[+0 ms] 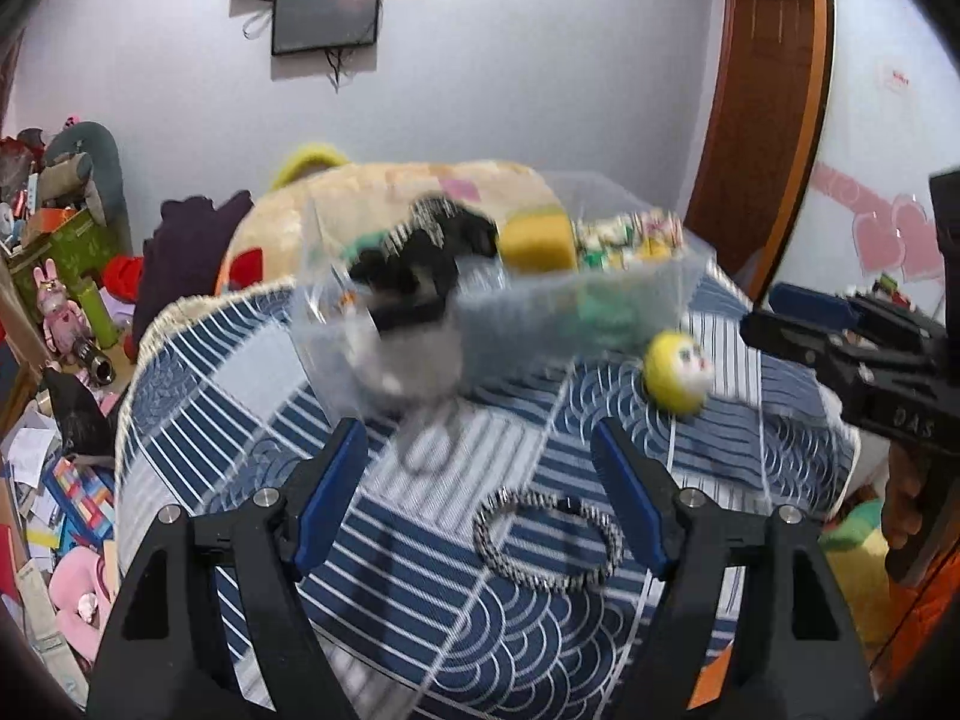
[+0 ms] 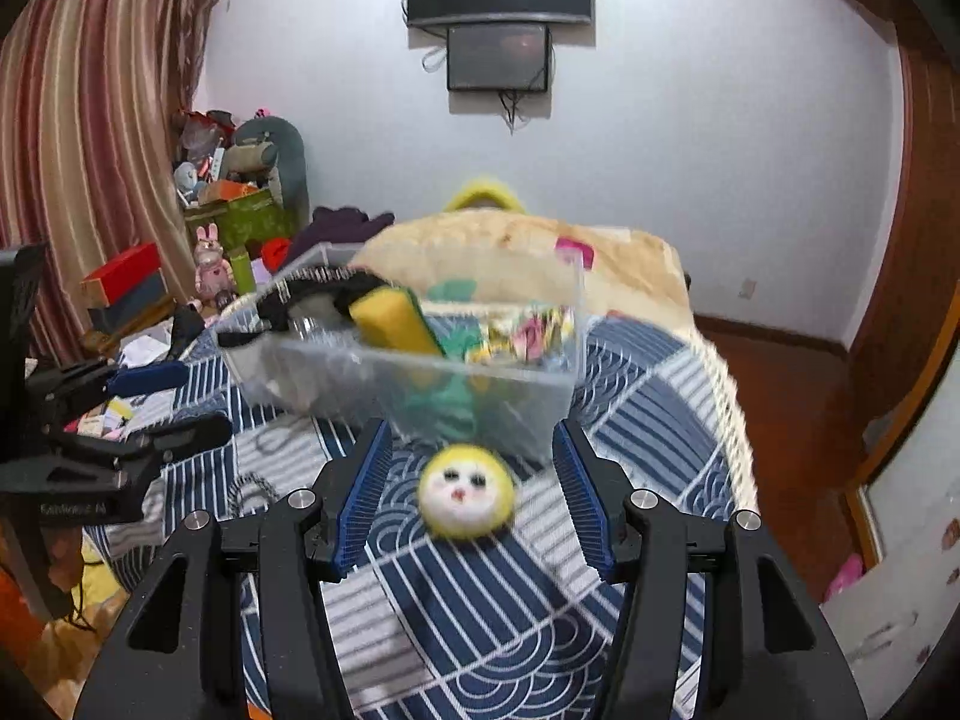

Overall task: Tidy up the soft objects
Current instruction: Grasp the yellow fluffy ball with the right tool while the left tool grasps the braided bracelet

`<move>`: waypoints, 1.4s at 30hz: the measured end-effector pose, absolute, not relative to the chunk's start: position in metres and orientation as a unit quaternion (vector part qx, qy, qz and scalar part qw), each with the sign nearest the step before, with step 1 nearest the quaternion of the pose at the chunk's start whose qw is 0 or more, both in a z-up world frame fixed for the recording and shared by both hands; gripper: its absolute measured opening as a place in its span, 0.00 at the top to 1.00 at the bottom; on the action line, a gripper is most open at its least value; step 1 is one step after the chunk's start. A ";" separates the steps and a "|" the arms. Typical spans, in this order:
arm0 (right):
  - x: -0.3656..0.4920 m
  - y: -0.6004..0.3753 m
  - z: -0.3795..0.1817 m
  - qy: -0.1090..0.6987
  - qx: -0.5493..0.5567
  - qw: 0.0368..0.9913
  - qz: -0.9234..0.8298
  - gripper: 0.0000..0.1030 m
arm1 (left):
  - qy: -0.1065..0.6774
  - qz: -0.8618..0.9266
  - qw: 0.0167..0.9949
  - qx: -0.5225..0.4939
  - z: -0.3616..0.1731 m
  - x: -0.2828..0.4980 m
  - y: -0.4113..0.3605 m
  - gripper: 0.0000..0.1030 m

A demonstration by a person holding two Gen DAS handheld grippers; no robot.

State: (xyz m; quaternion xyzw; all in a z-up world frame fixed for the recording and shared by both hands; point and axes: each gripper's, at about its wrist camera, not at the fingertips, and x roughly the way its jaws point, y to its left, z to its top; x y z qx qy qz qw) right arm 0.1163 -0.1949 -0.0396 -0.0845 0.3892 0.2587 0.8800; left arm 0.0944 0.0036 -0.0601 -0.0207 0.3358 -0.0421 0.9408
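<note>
The right tongs (image 2: 468,492) stand released, their blue pads wide apart on either side of a round yellow plush head (image 2: 467,499) with a white face, which lies on the patterned blue and white cloth (image 2: 480,612) between them; whether either pad touches it I cannot tell. The left tongs (image 1: 480,480) are released too and grasp nothing. Just ahead of them a braided hair tie (image 1: 549,540) lies flat on the cloth. Farther out sits a clear plastic bin (image 2: 420,366), blurred, with a yellow sponge (image 2: 393,321), something black and something green inside it. The plush head rests just beside the bin's near wall. Behind the bin lies a beige blanket (image 2: 516,258).
</note>
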 end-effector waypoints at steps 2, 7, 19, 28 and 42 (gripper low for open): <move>0.115 -0.198 -0.048 0.400 -0.080 0.876 0.258 0.49 | 0.345 -0.041 0.938 -0.013 -0.071 0.092 -0.001 0.26; 0.111 -0.197 -0.067 0.423 -0.082 0.865 0.258 0.49 | 0.363 -0.041 0.931 -0.026 -0.091 0.088 0.003 0.26; 0.121 -0.188 -0.088 0.450 -0.083 0.854 0.248 0.49 | 0.366 -0.050 0.929 -0.041 -0.109 0.087 0.007 0.76; 0.124 -0.187 -0.089 0.445 -0.072 0.856 0.254 0.62 | 0.346 -0.056 0.936 -0.029 -0.097 0.079 0.001 0.94; 0.110 -0.185 -0.045 0.385 -0.069 0.881 0.268 0.62 | 0.280 -0.037 0.958 -0.048 -0.034 0.088 0.018 0.94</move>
